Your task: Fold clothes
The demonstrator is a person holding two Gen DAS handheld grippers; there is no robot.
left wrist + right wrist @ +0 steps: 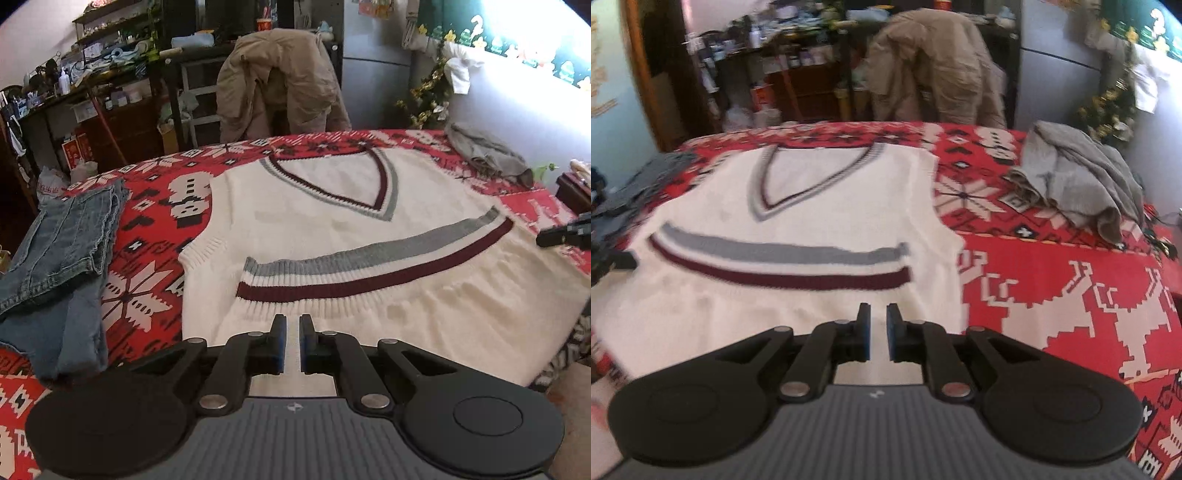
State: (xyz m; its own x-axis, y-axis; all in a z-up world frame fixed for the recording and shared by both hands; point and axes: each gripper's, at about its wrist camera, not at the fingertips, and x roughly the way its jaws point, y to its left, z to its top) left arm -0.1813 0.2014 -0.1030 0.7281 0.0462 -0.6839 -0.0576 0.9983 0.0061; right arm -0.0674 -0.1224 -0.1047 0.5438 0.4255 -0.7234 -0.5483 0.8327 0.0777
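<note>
Left wrist: both tongs (291, 332) (875, 325) tilt down over the sweater vest (332, 221), seemingly clenched empty.

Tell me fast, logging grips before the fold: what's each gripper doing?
Left gripper: closed, holding nothing, above the white sweater vest.
Right gripper: nearly closed, empty.
</note>
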